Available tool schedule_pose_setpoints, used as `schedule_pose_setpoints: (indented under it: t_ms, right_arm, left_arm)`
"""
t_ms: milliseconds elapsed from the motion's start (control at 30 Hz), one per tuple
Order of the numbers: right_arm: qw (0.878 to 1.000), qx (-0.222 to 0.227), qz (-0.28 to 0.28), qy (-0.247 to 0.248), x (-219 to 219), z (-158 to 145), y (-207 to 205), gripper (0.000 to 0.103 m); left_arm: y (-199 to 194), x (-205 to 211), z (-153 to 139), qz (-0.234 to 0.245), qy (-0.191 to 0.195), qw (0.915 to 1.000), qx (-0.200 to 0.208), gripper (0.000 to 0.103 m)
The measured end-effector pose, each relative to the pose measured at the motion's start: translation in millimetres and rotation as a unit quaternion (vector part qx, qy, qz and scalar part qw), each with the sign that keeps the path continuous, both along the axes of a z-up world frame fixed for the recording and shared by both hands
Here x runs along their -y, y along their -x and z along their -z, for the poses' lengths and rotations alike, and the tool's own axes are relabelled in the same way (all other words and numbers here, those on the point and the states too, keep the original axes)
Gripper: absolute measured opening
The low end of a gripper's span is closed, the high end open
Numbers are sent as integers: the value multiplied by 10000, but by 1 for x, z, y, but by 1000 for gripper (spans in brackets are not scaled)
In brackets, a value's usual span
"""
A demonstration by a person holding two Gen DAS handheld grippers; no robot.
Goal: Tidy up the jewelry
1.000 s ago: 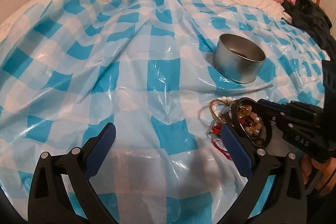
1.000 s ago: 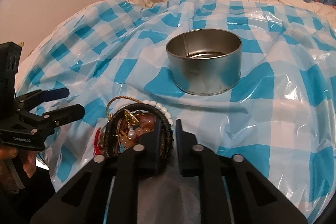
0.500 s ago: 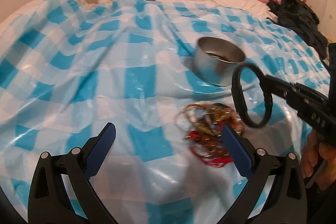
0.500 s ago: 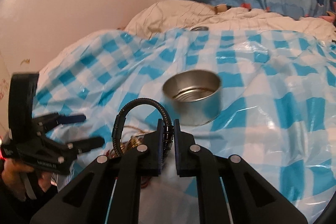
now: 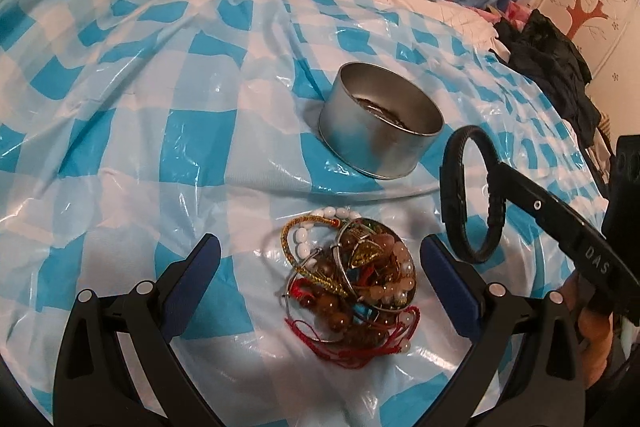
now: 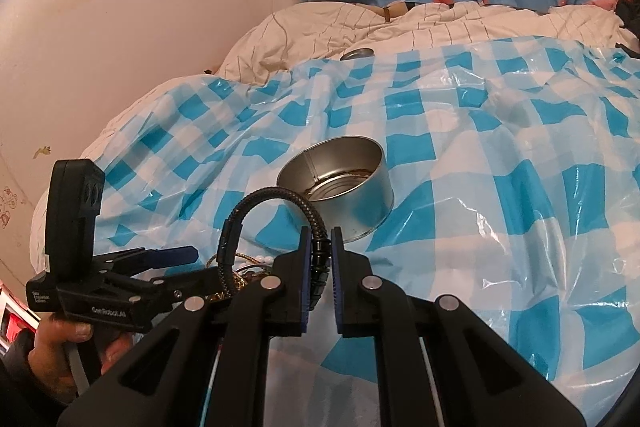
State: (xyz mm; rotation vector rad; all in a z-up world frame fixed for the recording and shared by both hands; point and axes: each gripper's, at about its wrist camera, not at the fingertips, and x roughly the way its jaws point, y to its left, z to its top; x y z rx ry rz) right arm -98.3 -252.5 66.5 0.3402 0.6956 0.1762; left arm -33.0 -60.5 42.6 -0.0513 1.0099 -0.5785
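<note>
Left wrist view shows a tangled pile of bead, cord and metal bracelets low in the middle of the frame, lying on the shiny blue and white checked plastic sheet. The left gripper has its tongs spread wide on either side of the pile and holds nothing.

At the right of that frame, the right gripper pinches a black braided round bracelet, lifted clear above the sheet. In the right wrist view its tongs are nearly together, squeezed on the black band, which loops up toward the middle of the frame.

A round, open silver metal tin sits just past the pile, in the upper middle of the frame. Something dark lies at its bottom, but I cannot tell what.

I think the step is carrying the black bracelet over to the tin. Next, the right gripper needs to get above the tin's open top, then let go so the band drops in. The sheet looks soft and bumpy, so a knock could tip the tin.
</note>
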Motion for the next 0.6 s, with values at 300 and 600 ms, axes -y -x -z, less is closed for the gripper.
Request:
schedule_pose_setpoints:
  t_ms: [300,600]
  right_arm:
    - [9999,-79,4,-64,0,4,-2,12]
    - [9999,-121,41,-61,0,7,-3,12]
  left_arm:
    - [-14,-9,12,-245,639,9953,-683,47]
    - [-15,-13,8,-279,969,9930,-612,2]
